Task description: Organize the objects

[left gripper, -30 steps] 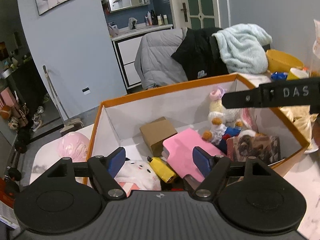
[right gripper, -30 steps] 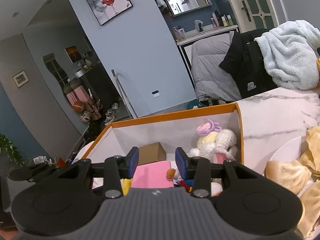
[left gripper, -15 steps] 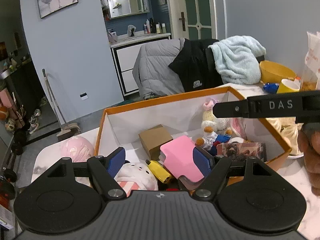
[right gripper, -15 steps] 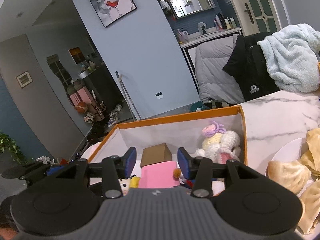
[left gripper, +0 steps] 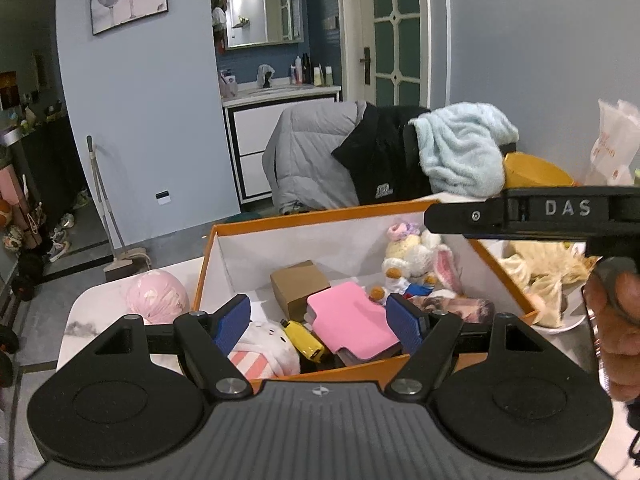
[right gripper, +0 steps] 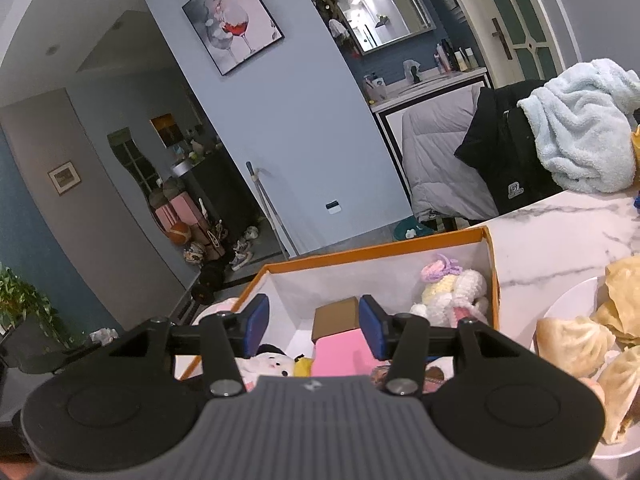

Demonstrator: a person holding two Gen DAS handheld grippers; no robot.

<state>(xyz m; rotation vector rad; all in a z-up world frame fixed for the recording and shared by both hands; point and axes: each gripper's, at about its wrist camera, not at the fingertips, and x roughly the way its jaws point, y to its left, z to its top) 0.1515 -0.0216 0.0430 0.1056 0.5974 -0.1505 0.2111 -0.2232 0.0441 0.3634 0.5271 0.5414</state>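
The orange-rimmed cardboard box with white inner walls stands on the white marble-patterned tabletop, its long axis running left to right across the left wrist view.

Contents: a small brown cardboard carton sits near the middle toward the far wall. A flat pink case lies in front of it, long axis running from far left to near right. A yellow tube-shaped item lies just left of the pink case, long axis pointing from far left to near right. A white plush toy with pink stripes lies at the near left corner. A crocheted white doll with a purple bow leans in the far right corner.

Left hand-held gripper: over the near edge of the box, jaws well apart, nothing between the blue pads.

Right hand-held gripper: over the box, jaws have just been opening, moderately apart, empty. Its black arm crosses the right of the left wrist view, with part of a hand on it.

A pink round object rests on the tabletop outside the box's left wall.
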